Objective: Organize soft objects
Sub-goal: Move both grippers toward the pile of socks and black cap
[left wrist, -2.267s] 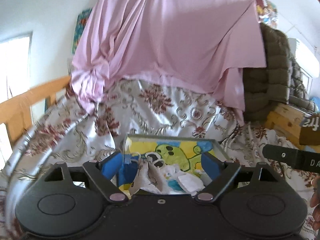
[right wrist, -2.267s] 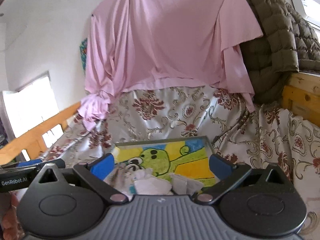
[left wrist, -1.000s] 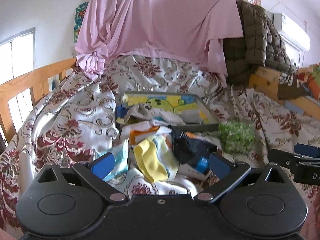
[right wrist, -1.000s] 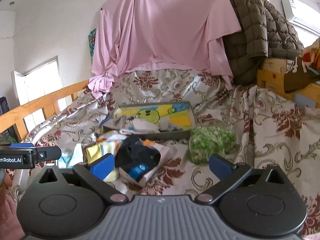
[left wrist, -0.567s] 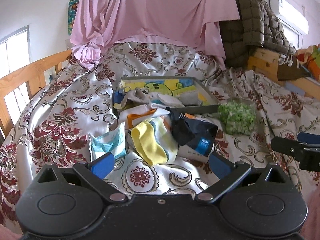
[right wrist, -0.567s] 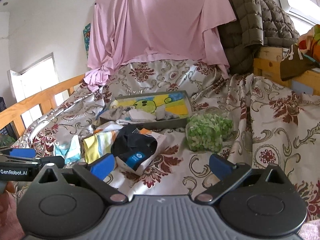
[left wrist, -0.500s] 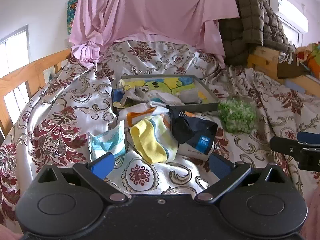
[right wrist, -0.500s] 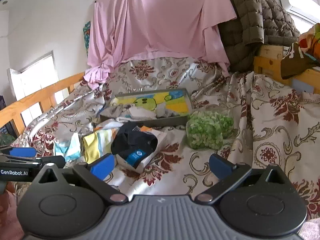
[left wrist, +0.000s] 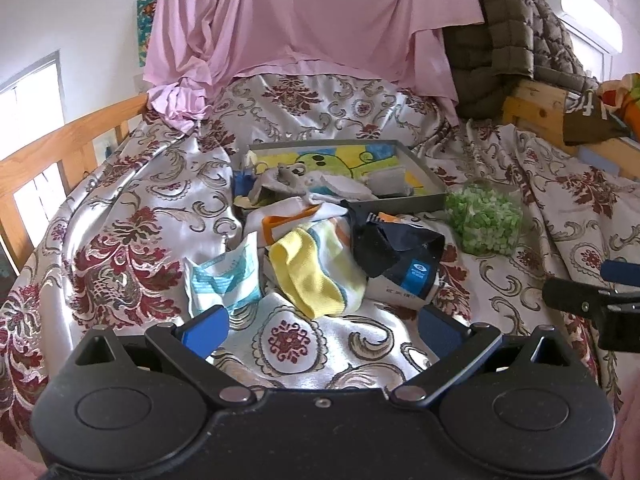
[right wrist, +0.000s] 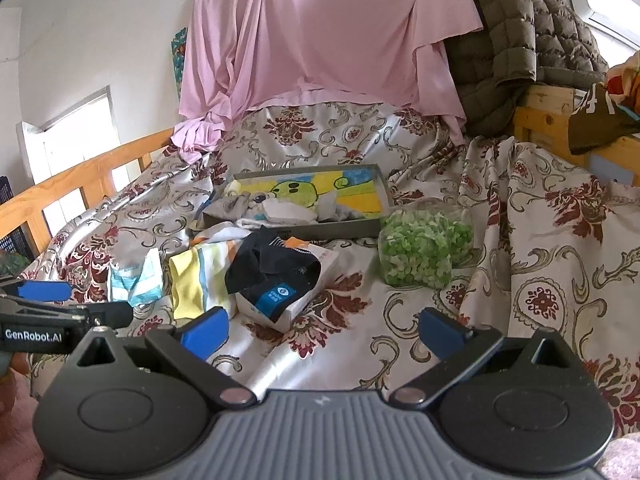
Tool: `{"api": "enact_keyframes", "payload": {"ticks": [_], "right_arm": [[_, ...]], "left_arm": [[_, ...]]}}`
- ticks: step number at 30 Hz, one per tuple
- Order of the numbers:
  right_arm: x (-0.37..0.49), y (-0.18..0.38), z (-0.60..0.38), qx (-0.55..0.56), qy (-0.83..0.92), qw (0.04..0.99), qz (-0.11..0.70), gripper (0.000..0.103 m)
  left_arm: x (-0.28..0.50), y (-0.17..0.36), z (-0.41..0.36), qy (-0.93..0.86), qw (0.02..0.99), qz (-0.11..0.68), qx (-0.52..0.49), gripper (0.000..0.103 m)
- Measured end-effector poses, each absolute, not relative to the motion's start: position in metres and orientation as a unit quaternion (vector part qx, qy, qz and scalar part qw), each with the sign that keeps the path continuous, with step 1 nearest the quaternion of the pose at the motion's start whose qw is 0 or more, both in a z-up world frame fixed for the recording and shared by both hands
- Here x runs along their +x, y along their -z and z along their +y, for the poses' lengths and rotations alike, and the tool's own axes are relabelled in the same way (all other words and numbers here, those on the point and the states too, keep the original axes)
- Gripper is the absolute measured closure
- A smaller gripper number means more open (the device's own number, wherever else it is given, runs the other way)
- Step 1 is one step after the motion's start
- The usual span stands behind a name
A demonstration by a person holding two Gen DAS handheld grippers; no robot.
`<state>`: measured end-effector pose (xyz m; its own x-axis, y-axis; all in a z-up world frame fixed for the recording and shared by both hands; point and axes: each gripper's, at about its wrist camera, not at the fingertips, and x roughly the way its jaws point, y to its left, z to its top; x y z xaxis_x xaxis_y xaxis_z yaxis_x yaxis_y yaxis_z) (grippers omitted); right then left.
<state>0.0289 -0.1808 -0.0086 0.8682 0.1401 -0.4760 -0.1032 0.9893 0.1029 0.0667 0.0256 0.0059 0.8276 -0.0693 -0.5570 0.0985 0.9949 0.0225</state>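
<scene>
A pile of socks lies on the bed: a yellow striped sock (left wrist: 316, 276) (right wrist: 196, 280), a white and light-blue sock (left wrist: 222, 280) (right wrist: 136, 276) and a black sock on a white pack (left wrist: 396, 256) (right wrist: 276, 276). Behind them a grey tray (left wrist: 436, 196) (right wrist: 376, 224) with a cartoon picture holds grey and white socks (left wrist: 296, 182). My left gripper (left wrist: 320, 330) is open and empty, just short of the pile. My right gripper (right wrist: 320, 334) is open and empty, near the black sock.
A clear tub of green bits (left wrist: 484, 220) (right wrist: 424, 244) stands right of the tray. A floral bedcover (left wrist: 120, 248) covers the bed. A wooden rail (left wrist: 60, 140) runs along the left. A pink sheet (left wrist: 312, 20) and an olive quilted jacket (right wrist: 520, 40) hang behind.
Both grippers have drawn back from the tray, so the sock pile and the green tub came into view. Both stay open and empty.
</scene>
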Motion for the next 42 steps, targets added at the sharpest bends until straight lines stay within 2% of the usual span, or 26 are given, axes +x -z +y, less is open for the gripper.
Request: {"api": "enact_keyframes", "payload": {"ticks": [29,37,42], "right_arm": [[0.065,0.036,-0.157,0.028,-0.101,0.945,0.309,0.0],[0.089,0.039,-0.152,0.001,-0.105,0.949,0.298,0.0],[0.109,0.038,-0.147,-0.039,-0.117,0.957,0.263,0.0]], "left_arm": [[0.095,0.005,0.047,-0.027,0.941,0.337,-0.035,0.002],[0.103,0.009,0.05,-0.034,0.941,0.333,-0.042,0.002],[0.112,0.013,0.054,-0.025,0.935,0.349,-0.062,0.002]]}}
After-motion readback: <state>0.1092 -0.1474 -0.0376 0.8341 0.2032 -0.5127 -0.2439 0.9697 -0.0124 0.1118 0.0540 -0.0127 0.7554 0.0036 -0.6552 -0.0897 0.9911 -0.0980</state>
